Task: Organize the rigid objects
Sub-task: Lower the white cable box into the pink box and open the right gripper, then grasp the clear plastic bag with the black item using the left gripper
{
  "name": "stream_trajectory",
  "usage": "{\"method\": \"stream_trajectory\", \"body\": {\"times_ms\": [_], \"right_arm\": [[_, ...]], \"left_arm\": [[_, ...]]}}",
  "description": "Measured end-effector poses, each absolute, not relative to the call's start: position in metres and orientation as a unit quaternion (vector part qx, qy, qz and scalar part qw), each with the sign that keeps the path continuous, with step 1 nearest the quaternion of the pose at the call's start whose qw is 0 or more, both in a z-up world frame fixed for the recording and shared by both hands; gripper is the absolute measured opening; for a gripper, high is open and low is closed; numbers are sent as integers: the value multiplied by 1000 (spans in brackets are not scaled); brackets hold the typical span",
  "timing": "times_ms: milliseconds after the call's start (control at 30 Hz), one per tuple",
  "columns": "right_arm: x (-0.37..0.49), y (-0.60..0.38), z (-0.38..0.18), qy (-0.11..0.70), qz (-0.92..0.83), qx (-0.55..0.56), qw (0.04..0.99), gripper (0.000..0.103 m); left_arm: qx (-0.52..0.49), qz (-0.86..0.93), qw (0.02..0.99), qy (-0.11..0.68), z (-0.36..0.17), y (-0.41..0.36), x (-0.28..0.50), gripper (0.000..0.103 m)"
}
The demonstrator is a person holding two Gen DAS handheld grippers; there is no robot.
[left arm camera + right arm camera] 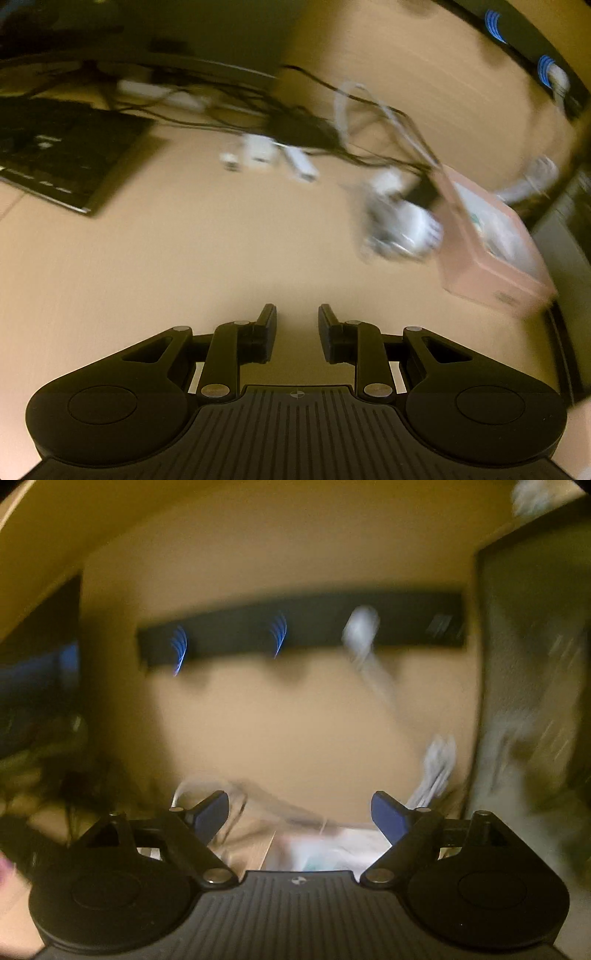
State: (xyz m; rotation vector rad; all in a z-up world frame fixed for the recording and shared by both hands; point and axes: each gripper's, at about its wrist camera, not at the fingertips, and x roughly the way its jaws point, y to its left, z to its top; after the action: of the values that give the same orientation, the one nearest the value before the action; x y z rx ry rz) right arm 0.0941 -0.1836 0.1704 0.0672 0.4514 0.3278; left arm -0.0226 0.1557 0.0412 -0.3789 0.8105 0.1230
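Observation:
The left wrist view is blurred. A pink box [491, 258] with a clear lid sits at the right on the wooden table [184, 258]. A white plug-and-cable bundle [399, 225] lies against its left side. Small white adapters [258, 151] lie farther back among black cables [295, 125]. My left gripper [297, 314] hovers over bare table, its fingers apart with nothing between them. My right gripper [299, 805] stands wide open with blue pads [388, 816] and holds nothing. Below it is a pale, blurred box top [332, 849].
A black keyboard [62, 155] lies at the left. A black power strip [295, 631] with blue lights runs along the back, with a white plug [360, 627] in it and a white cable [437, 764] trailing down. A dark panel [535, 664] stands at the right.

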Motion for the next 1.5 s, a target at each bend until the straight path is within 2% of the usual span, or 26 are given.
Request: {"method": "stream_trajectory", "body": {"times_ms": [133,267,433,600,700,767,800,833,933,1133,1300,1367,1400,1467,1500], "right_arm": [[91,-138,126,280,198,-12,939,85],[94,-91,104,304,232,-45,923,85],[137,-28,87,328,215,-73,917,85],[200,33,55,351,182,-159,904,84],[231,43,37,406,157,-151,888,73],[235,39,32,427,156,-129,881,58],[233,38,31,433,154,-118,880,53],[228,36,30,441,154,-105,878,43],[202,31,31,446,156,-83,877,36],[146,18,35,436,184,-55,879,31],[107,7,37,427,234,-52,872,31],[95,1,38,422,243,-54,872,34],[89,-2,39,419,244,-57,873,37],[76,-10,41,412,245,-70,875,59],[68,-14,42,405,244,-79,877,63]], "left_arm": [[-191,75,901,383,45,181,-10,27],[-184,49,907,376,48,196,1,27],[-193,22,904,380,40,219,26,27],[-186,0,907,377,42,243,56,27],[-193,-9,914,356,44,260,78,27],[-195,9,921,337,41,269,98,27],[-204,20,920,333,39,274,109,27],[-218,23,919,327,36,279,119,27],[-245,22,915,319,22,285,150,27],[-222,-3,915,337,2,270,187,28],[-194,-71,915,347,-1,235,187,29],[-186,-97,911,356,-1,217,179,29],[-185,-111,907,362,-1,209,175,29],[-185,-135,899,373,-2,193,165,29],[-184,-145,895,379,-3,186,158,29]]}}
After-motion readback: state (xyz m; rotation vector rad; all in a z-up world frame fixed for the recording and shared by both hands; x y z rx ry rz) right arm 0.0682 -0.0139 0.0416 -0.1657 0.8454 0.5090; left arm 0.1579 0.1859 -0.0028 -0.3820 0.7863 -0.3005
